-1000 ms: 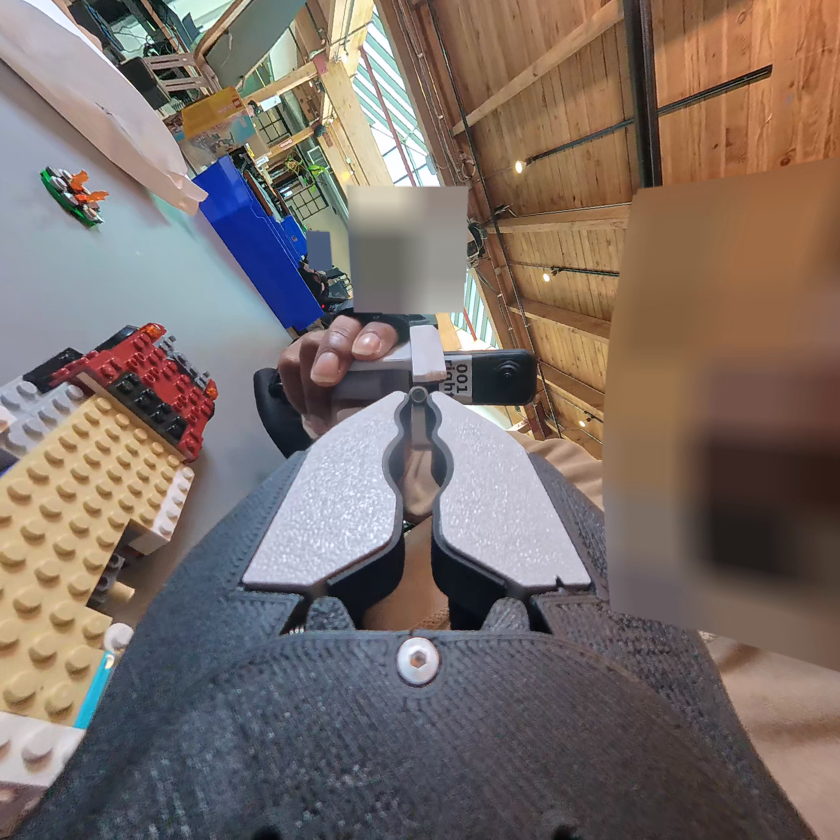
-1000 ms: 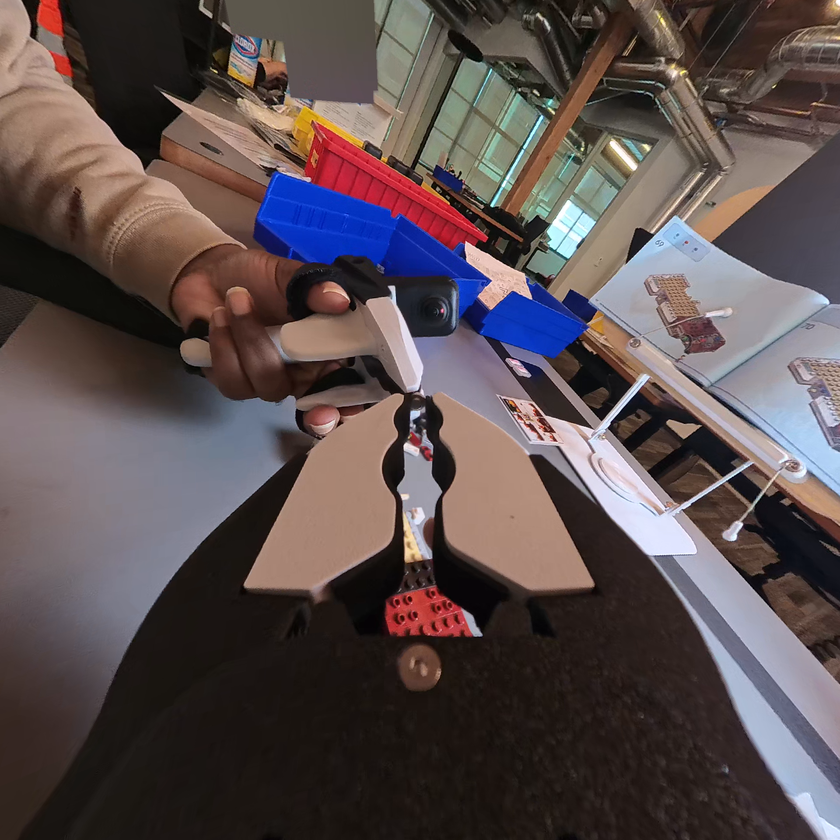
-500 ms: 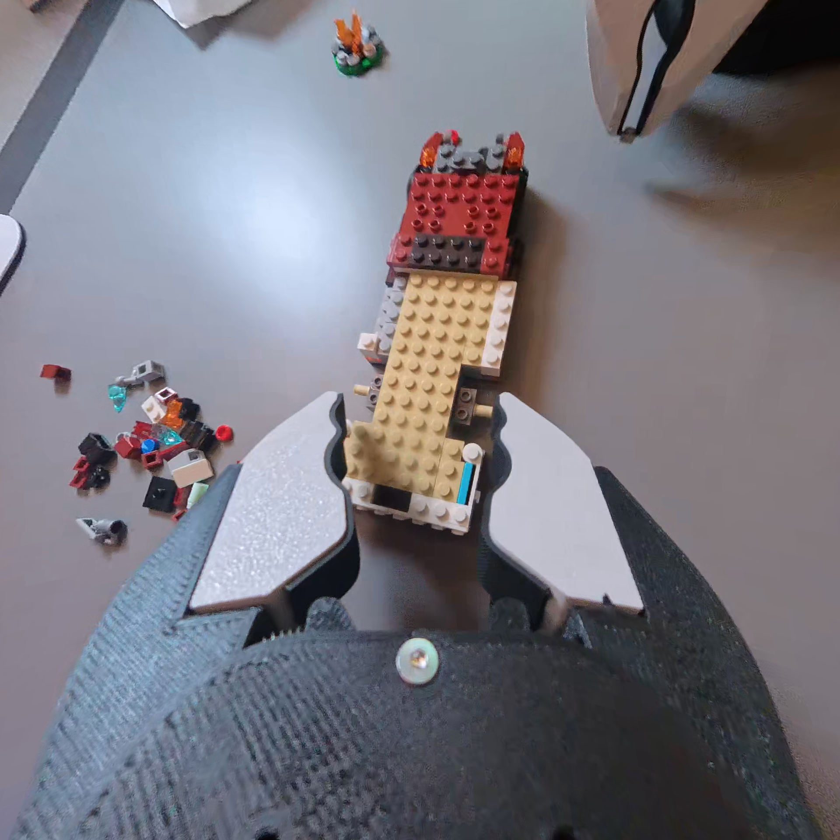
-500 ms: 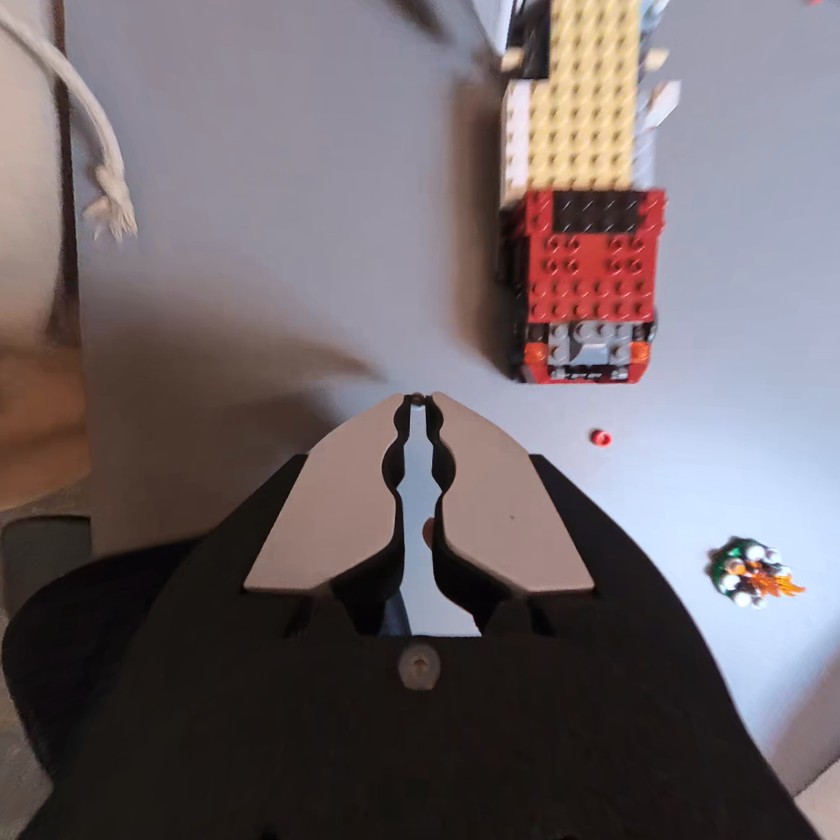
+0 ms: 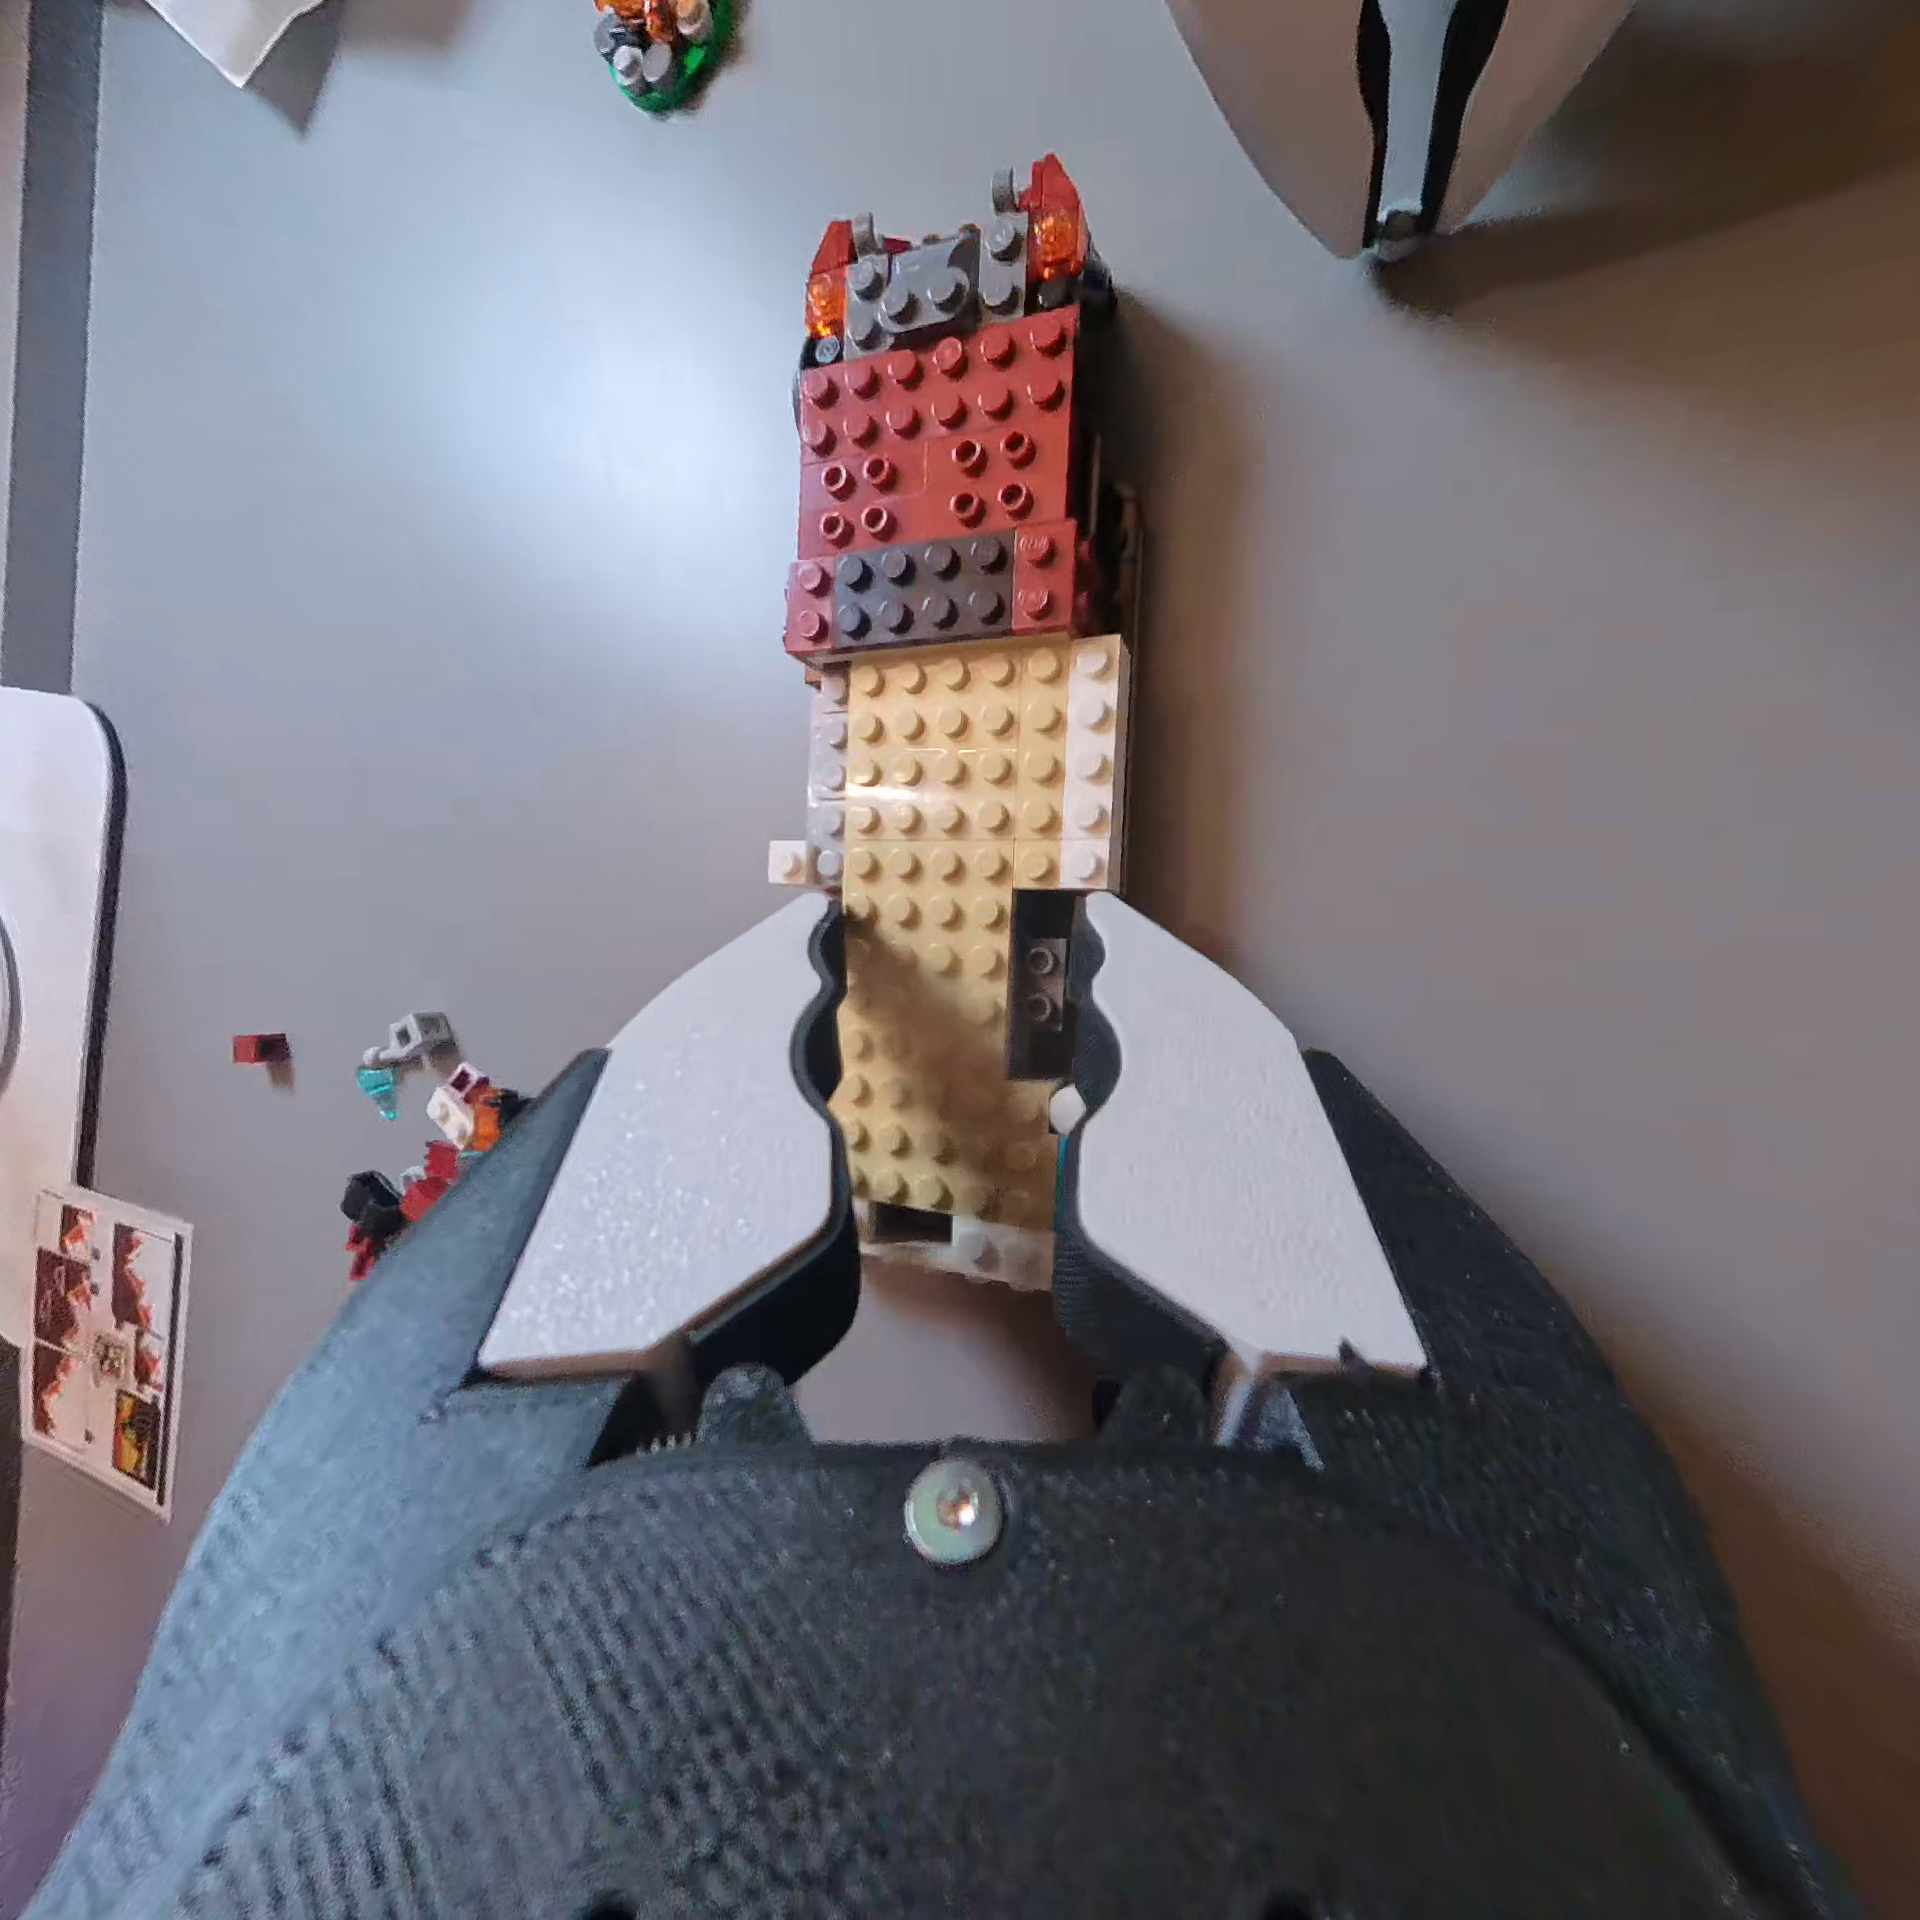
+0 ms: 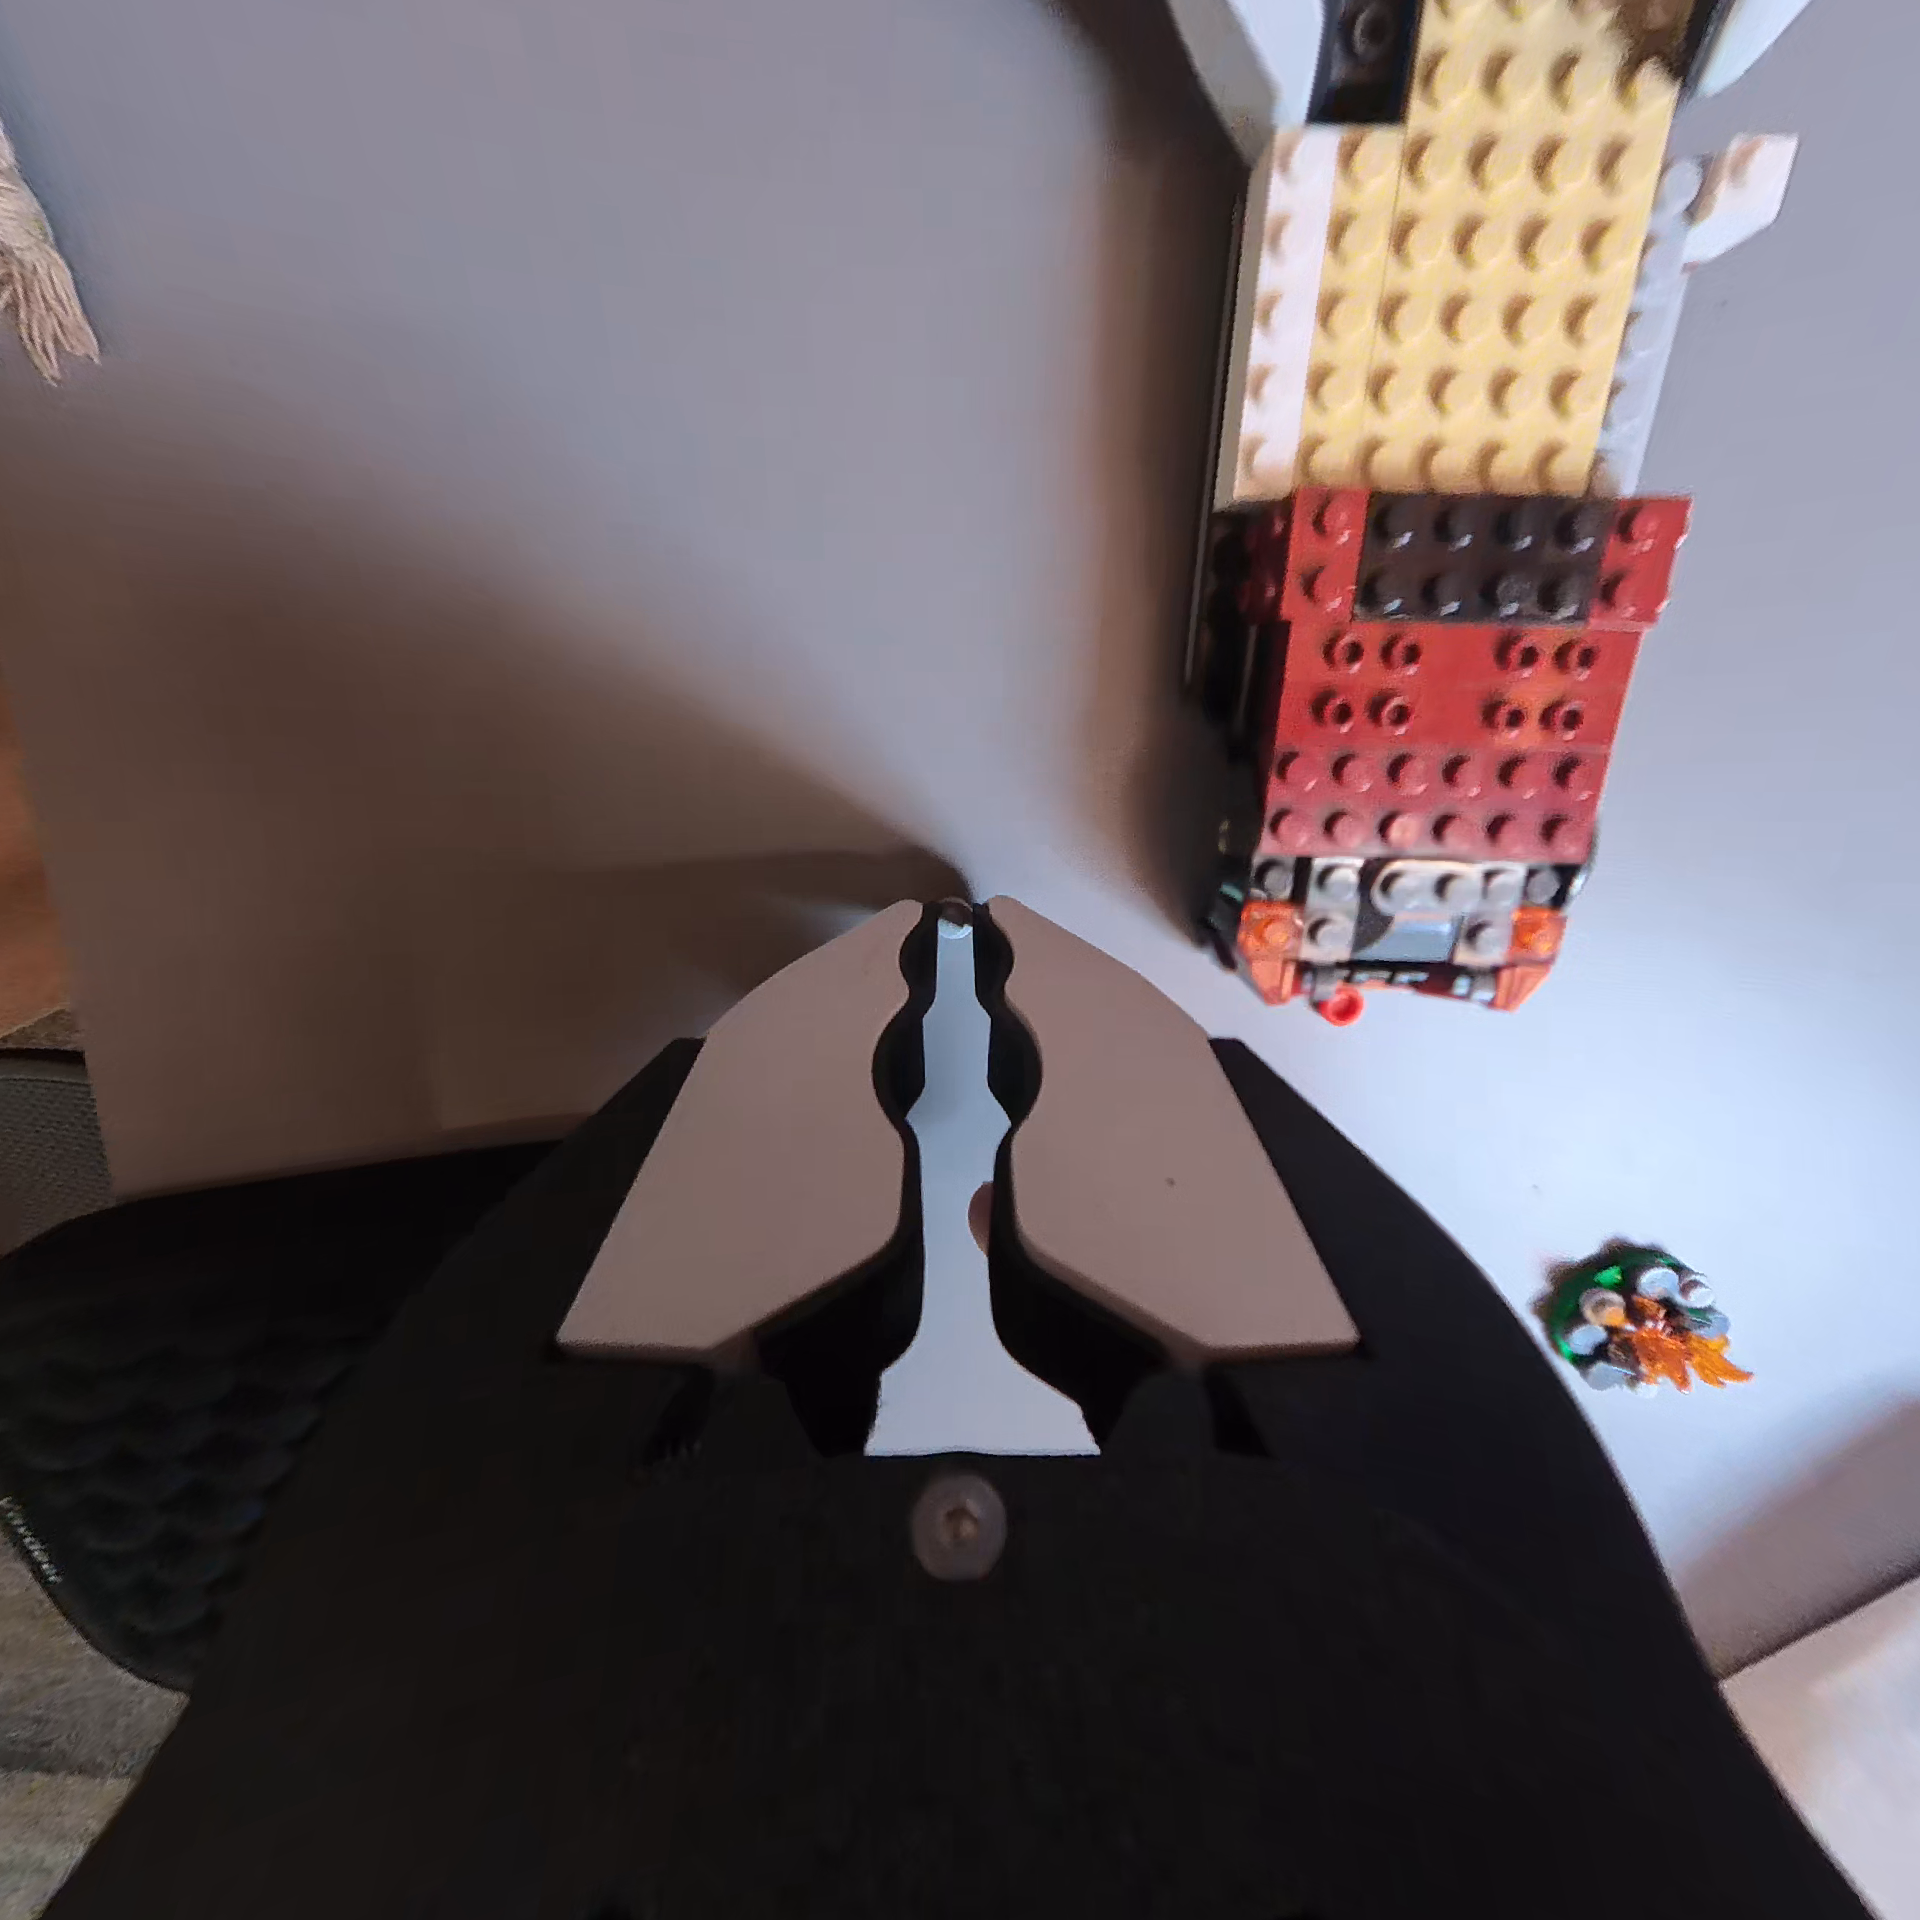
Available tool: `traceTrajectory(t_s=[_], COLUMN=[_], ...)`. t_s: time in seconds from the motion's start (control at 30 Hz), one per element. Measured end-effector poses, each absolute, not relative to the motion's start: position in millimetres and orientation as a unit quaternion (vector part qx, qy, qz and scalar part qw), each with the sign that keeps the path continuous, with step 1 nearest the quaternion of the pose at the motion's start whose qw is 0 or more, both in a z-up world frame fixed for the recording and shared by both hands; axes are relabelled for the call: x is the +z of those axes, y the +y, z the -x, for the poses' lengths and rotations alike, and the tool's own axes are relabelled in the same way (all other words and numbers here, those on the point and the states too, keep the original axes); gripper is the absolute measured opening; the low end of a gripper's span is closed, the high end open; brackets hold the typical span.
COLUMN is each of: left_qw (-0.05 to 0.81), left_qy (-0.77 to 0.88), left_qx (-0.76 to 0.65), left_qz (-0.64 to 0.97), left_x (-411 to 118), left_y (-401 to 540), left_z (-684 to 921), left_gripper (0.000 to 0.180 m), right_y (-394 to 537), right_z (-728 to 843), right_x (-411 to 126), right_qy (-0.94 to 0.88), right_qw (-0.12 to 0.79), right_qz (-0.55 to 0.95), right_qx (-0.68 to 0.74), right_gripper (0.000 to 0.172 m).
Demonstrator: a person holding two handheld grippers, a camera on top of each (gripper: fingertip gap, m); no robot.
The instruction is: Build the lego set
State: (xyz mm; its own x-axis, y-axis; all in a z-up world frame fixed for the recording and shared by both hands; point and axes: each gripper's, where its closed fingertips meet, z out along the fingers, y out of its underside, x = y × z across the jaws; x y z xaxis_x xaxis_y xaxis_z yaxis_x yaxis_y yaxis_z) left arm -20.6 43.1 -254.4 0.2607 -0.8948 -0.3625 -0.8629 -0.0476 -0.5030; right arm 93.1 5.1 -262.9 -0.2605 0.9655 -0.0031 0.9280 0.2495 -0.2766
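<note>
Now, going from the left of the grey table [image 5: 416, 520], a white sheet and a small printed leaflet [image 5: 99, 1340] lie at its left edge, and a scatter of loose bricks [image 5: 426, 1101] sits just beside the left gripper [image 5: 956, 935], partly under its black body. Half a second ago those fingers stood wide either side of the near end of the brick model [image 5: 935, 727]; they have since moved forward and closed in on its narrow tan part, the left finger against the tan edge and the right finger [image 5: 1174, 1039] against the dark grey piece on its side, so the model looks clenched between them while it lies flat. Its dark red end points away, toward a small green and orange piece [image 5: 655, 52] near the far edge. To the right, the right gripper [image 6: 956, 914] hovers beside that red end, closer to it than before, its tips pinched on a tiny grey round piece [image 6: 954, 916]
</note>
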Motion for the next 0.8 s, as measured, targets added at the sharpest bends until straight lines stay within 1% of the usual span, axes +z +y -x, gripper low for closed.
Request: traceTrajectory(t_s=[0.27, 0.33, 0.4, 0.5, 0.63, 0.73, 0.8], left_qw=[0.329, 0.336, 0.352, 0.368, 0.391, 0.420, 0.435], left_qy=[0.600, 0.593, 0.580, 0.555, 0.518, 0.475, 0.434], left_qx=[-0.019, -0.023, -0.047, -0.103, -0.158, -0.153, -0.163], left_qz=[0.729, 0.731, 0.733, 0.738, 0.744, 0.758, 0.772], left_x=[-255, -254, -248, -228, -202, -189, -183], left_y=[50, 50, 48, 42, 38, 49, 57], left_z=[5, 5, 4, 6, 25, 57, 79], left_gripper=[0.041, 0.042, 0.050, 0.055, 0.060, 0.060, 0.059], right_y=[15, 14, 14, 13, 14, 16, 16], right_z=[-92, -91, -91, -89, -85, -82, -83], right_x=[-262, -263, -262, -256, -231, -210, -206], right_qy=[-0.781, -0.780, -0.777, -0.771, -0.749, -0.720, -0.704], right_qw=[0.085, 0.083, 0.084, 0.101, 0.160, 0.223, 0.246], right_qz=[0.610, 0.611, 0.614, 0.617, 0.626, 0.632, 0.635], right_qx=[0.103, 0.105, 0.109, 0.118, 0.149, 0.182, 0.202], right_gripper=[0.007, 0.011, 0.015, 0.021, 0.028, 0.031, 0.031])
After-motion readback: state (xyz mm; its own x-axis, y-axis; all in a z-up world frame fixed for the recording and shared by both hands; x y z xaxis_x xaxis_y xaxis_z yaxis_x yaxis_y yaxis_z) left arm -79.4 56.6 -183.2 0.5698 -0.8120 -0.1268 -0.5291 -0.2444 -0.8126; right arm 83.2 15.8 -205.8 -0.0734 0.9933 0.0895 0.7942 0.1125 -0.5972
